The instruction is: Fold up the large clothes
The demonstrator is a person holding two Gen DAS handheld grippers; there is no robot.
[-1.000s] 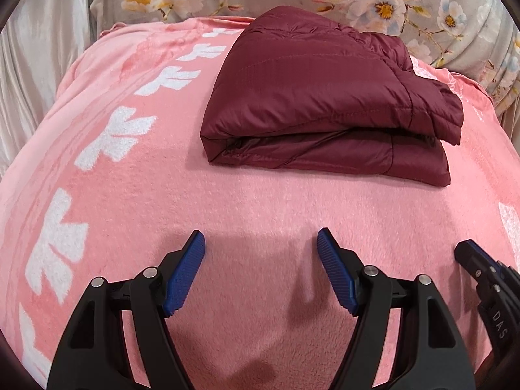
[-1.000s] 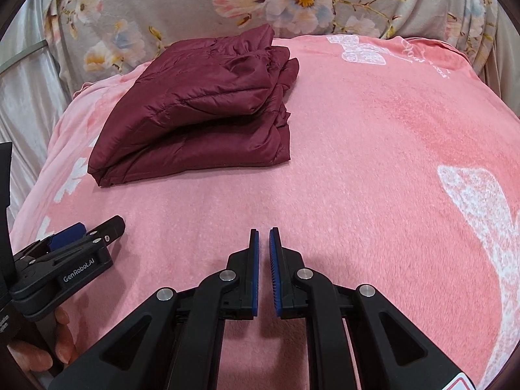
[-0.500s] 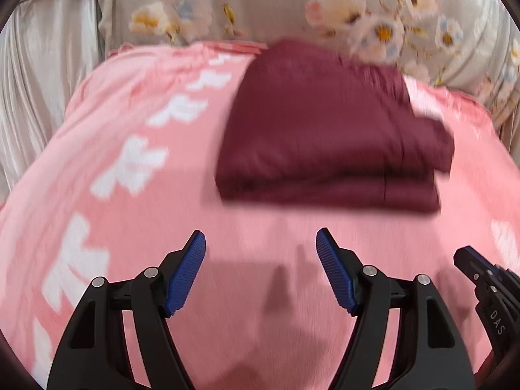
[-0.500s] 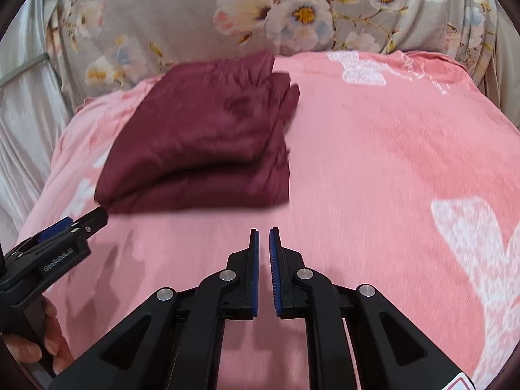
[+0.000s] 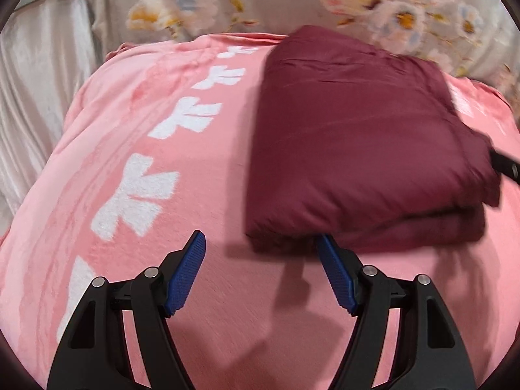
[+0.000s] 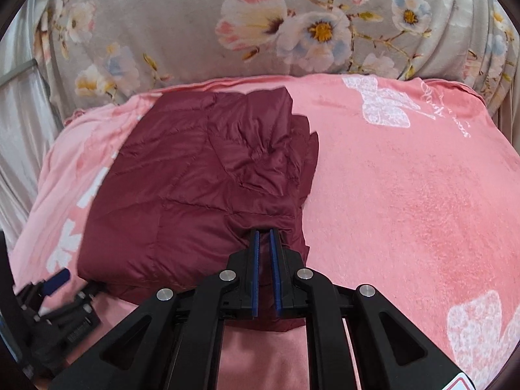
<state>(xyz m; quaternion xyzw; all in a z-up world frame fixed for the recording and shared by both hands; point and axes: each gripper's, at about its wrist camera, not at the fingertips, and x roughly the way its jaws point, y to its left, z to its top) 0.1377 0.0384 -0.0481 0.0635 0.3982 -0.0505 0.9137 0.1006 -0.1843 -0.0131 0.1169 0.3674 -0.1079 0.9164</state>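
Note:
A folded dark red puffer jacket (image 5: 364, 149) lies on the pink blanket (image 5: 130, 149); it also shows in the right wrist view (image 6: 201, 188). My left gripper (image 5: 261, 239) is open, its right fingertip at the jacket's near left corner, its left fingertip over bare blanket. My right gripper (image 6: 264, 235) has its jaws nearly together with a thin gap, tips pressed against the jacket's near edge; no cloth is visibly between the pads. The left gripper also shows at the lower left of the right wrist view (image 6: 61, 279).
The pink blanket (image 6: 406, 195) with white bow prints covers the bed. A grey floral cover (image 6: 292, 22) rises behind it. Pale satin cloth (image 5: 35, 81) hangs at the left. Open blanket lies right of the jacket.
Both grippers have moved forward to the jacket's near edge. The left stayed open and the right stayed nearly shut. The jacket has not visibly changed shape.

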